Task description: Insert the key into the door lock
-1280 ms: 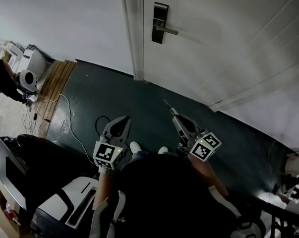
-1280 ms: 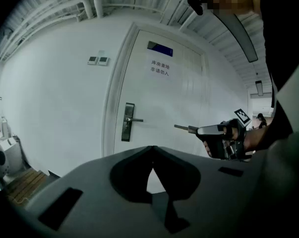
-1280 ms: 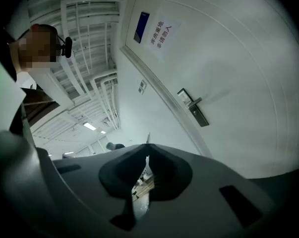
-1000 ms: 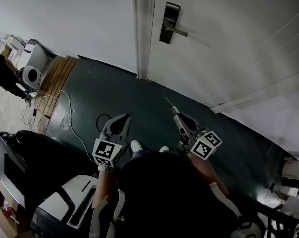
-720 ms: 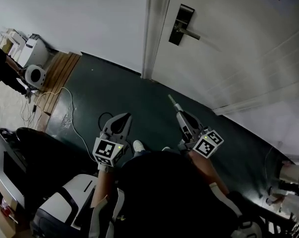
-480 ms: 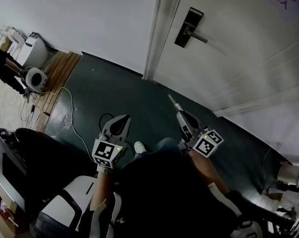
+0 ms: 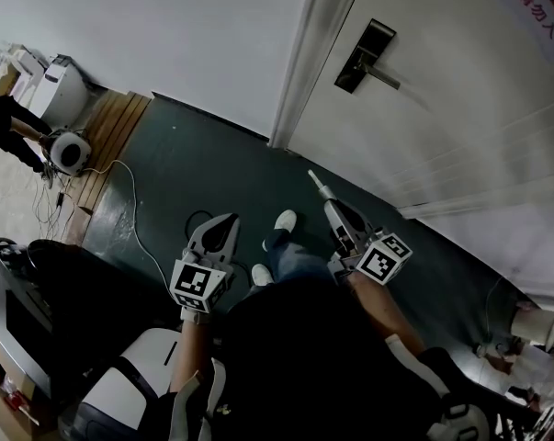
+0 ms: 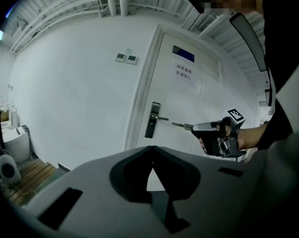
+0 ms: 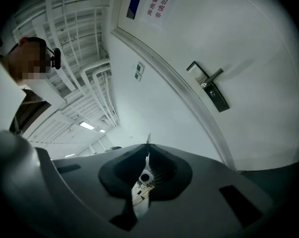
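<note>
Right gripper (image 7: 333, 209) jaws clamped on the key (image 7: 317, 186), with the blade sticking out past the tips and aimed up toward the door lock (image 7: 367, 57). Key is well apart from the lock, no contact. Left gripper (image 7: 225, 224) jaws closed with nothing between them, held low on the left, above the dark floor (image 7: 194, 173).

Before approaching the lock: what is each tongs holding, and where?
Right tongs clamp the key by its head, blade protruding forward; left tongs shut on nothing.
</note>
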Available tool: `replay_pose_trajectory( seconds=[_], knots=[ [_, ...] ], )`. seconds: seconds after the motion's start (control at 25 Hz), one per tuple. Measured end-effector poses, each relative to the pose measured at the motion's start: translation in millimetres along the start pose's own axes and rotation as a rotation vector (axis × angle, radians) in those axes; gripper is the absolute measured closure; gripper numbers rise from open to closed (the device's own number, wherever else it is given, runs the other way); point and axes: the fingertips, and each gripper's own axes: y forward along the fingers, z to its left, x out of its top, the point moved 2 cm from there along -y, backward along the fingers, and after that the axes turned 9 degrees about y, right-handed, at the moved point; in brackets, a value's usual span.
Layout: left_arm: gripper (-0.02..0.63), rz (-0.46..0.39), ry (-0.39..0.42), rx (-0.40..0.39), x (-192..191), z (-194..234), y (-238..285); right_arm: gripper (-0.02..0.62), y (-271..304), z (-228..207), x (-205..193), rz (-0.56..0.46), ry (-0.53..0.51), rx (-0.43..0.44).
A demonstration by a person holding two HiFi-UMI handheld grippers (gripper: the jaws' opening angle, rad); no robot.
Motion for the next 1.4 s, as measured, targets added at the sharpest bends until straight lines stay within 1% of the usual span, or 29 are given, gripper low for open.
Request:
replay_pose_trajectory(
  seconds=[0.28,0.52,0.76,1.0,1.12,1.28,1.4],
  knots=[
    [0.598,0.028,-0.003,-0.005,3.0,32.1,48.4,0.566,46.4,-32.9,29.5,0.017,0.012,0.005],
    [0.598,0.046,0.009,-0.027,18.1,60.6,105.4,0.566,84.9,-62.6,65.3,0.023,0.038,0.01],
    [0.598,0.057,0.024,-0.065,37.2,79.9,159.1,0.566,108.3,-92.3,103.8,-0.005,0.077,-0.009],
    [0.598,0.065,0.061,-0.124,52.6,84.3,220.5,0.566,119.7,-133.0,136.4,-0.059,0.16,-0.032],
    [0.598,0.062,0.069,-0.155,58.8,85.7,244.2,0.566,122.6,-151.1,145.8,-0.101,0.225,-0.047],
    [0.598,0.072,0.084,-0.215,66.5,85.9,265.0,0.566,124.6,-163.2,155.0,-0.151,0.276,-0.09],
    [0.598,0.082,0.096,-0.275,70.1,87.6,280.2,0.566,125.9,-170.7,160.8,-0.204,0.318,-0.119]
  ],
)
